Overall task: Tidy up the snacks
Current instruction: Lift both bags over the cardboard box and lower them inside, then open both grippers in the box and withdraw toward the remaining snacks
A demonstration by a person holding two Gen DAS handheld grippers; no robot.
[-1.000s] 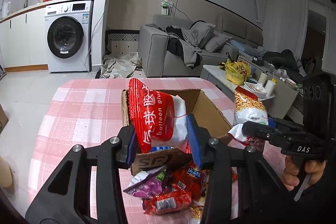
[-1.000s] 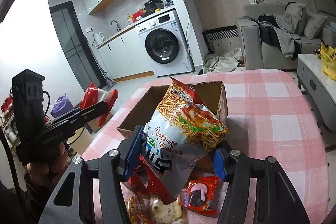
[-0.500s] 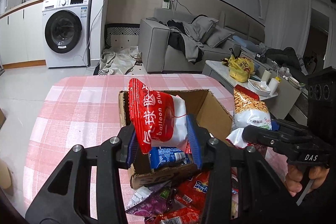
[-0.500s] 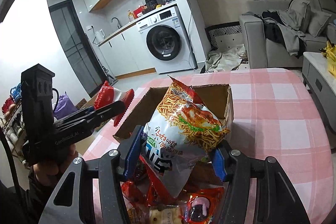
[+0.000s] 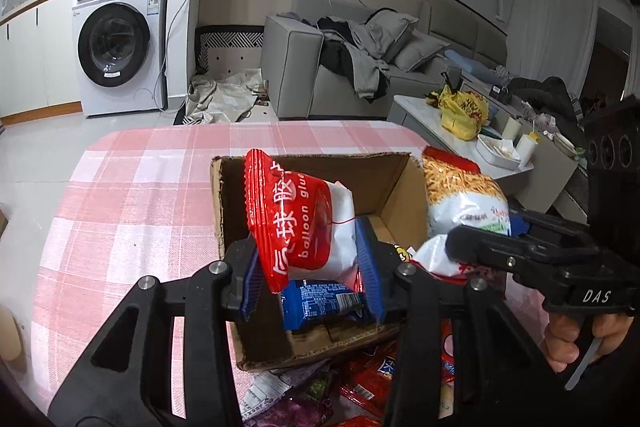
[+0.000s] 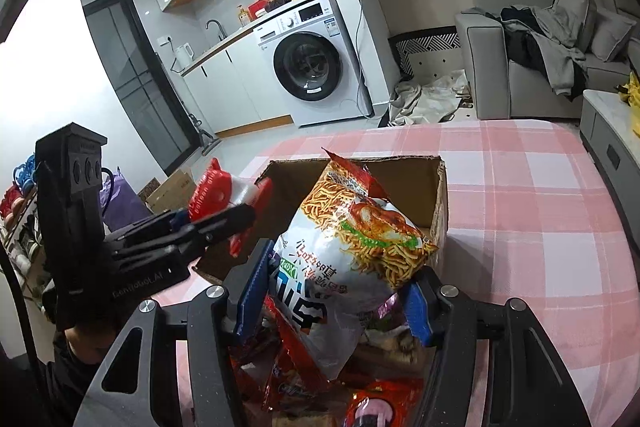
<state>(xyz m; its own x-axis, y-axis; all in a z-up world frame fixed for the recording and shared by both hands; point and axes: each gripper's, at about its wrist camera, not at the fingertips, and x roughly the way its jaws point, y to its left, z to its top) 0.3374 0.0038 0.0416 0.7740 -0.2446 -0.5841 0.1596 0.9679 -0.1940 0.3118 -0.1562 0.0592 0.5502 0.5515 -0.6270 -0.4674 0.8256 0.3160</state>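
My left gripper [image 5: 310, 269] is shut on a red and white snack packet [image 5: 300, 219], held over the near-left part of an open cardboard box [image 5: 320, 171]. A blue packet [image 5: 324, 303] lies in the box just below it. My right gripper [image 6: 334, 287] is shut on a large noodle-snack bag [image 6: 352, 255], held above the box's near edge [image 6: 438, 215]. In the left wrist view the noodle bag [image 5: 460, 191] hangs at the box's right side with the right gripper [image 5: 480, 243] around it. In the right wrist view the left gripper [image 6: 224, 215] and its red packet [image 6: 212, 189] sit at the box's left.
Several loose snack packets [image 5: 360, 383] lie heaped on the pink checked tablecloth [image 5: 140, 195] in front of the box, also seen as packets [image 6: 304, 379] under the right gripper. A person's hand [image 5: 576, 339] holds the right gripper's handle. A low side table [image 5: 500, 147] stands off to the right.
Both grippers have moved forward and slightly down with their bags, so the box is nearer and the left packet now hangs over its inside. The blue packet in the box has come into view.
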